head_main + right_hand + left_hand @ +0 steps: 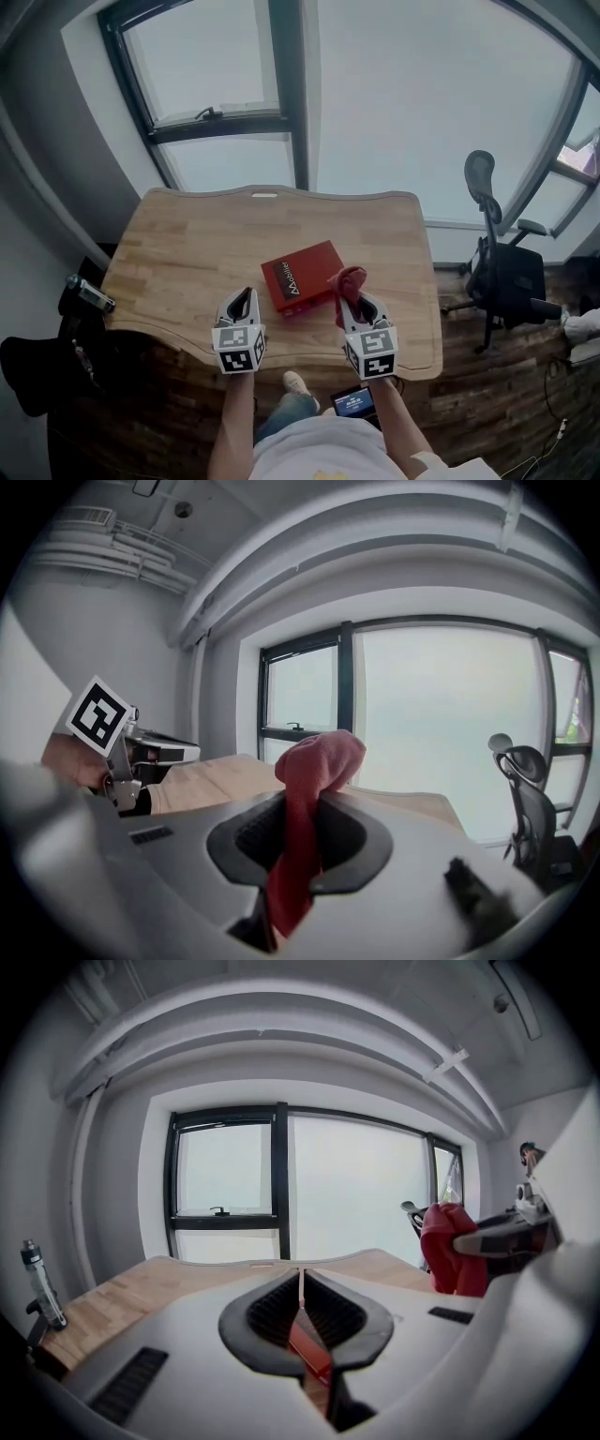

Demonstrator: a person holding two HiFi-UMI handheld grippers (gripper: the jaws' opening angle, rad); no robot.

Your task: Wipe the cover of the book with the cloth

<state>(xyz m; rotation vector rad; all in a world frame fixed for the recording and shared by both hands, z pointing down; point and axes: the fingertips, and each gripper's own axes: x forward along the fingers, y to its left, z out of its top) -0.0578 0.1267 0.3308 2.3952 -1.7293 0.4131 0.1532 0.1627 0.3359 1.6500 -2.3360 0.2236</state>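
One red rectangular hardback book (301,276) lay flat on the pale wooden table (178,244), close to its front edge and a little right of the middle, turned askew to that edge. Its cover looked smooth and matt, with a dark band of pale print along its left part; no dirt could be made out on it. Just beside its right corner hung the crumpled red cloth (348,281), pinched between the closed jaws of the right gripper (354,305), with a wad bulging above the pads and a tail trailing below. The left gripper (241,298), its jaws closed together on nothing, hovered off the book's left side over the front edge. Wiping seemed not yet under way, since the cloth appeared clear of the cover. The next move would likely call for lowering the cloth onto the cover and sweeping it across, perhaps with the left gripper steadying the book.
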